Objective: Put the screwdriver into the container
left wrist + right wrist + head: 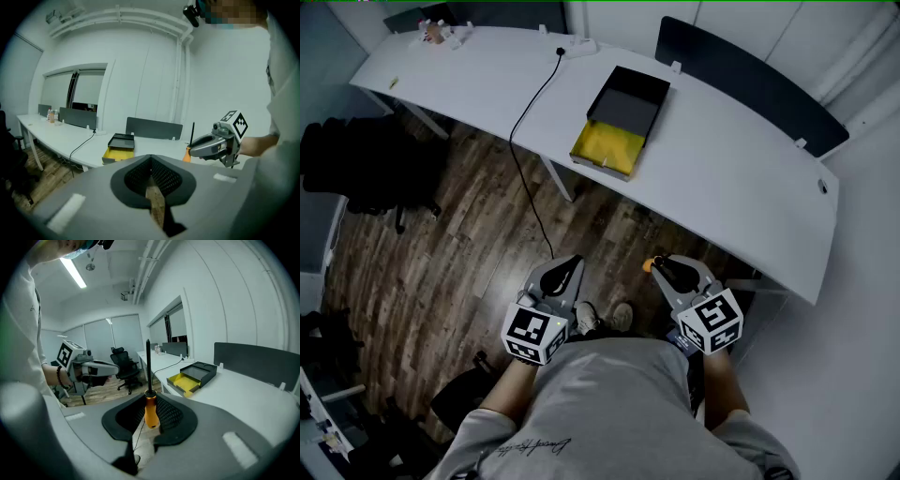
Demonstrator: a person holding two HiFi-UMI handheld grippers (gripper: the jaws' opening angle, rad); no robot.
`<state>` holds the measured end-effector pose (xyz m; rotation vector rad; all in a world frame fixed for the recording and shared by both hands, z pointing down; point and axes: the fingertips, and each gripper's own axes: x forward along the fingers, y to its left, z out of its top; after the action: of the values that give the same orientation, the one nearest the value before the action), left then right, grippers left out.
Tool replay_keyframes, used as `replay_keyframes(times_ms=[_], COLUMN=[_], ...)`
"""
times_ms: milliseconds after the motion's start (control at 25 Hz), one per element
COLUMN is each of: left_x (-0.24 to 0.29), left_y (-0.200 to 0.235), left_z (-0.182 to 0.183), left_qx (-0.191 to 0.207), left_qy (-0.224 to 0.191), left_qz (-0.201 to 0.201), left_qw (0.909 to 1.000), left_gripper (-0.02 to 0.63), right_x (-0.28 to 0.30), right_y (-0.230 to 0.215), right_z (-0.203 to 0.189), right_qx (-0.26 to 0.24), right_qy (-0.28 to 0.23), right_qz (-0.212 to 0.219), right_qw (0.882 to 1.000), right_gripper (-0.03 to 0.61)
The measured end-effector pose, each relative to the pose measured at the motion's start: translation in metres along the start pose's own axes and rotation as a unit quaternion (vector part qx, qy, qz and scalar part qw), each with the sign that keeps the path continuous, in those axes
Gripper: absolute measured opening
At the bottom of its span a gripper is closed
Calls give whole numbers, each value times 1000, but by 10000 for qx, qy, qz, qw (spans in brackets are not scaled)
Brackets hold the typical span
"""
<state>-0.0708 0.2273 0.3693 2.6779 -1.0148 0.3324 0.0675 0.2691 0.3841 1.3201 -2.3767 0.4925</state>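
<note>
The screwdriver (150, 411) has an orange handle and a thin black shaft that points upward. My right gripper (149, 404) is shut on its handle. In the head view that gripper (667, 265) hangs close to the person's body, with the orange handle (648, 265) at its tip, well short of the table. The container (623, 108) is a black box with a yellow front tray, lying on the white table (722, 169). My left gripper (572, 264) is level with the right one and shut, with nothing in it. From the left gripper view, the container (119, 145) lies ahead.
A black cable (525, 122) runs across the table and drops to the wooden floor. Dark partition screens (750, 70) line the table's far edge. A black office chair (366, 169) stands at the left. Small bottles (441, 33) sit on the far left corner.
</note>
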Motion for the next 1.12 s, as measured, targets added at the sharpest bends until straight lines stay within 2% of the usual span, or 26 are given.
replay_keyframes(times_ms=[1120], left_x=[-46], left_y=[35], left_z=[0], left_qx=[-22], left_qy=[-180], left_qz=[-279], left_qw=[9994], left_gripper=[0], right_x=[30], right_y=[58], right_z=[20], right_qx=[155], right_qy=[-103], right_qz=[-188], right_qw=[9996], right_gripper=[89])
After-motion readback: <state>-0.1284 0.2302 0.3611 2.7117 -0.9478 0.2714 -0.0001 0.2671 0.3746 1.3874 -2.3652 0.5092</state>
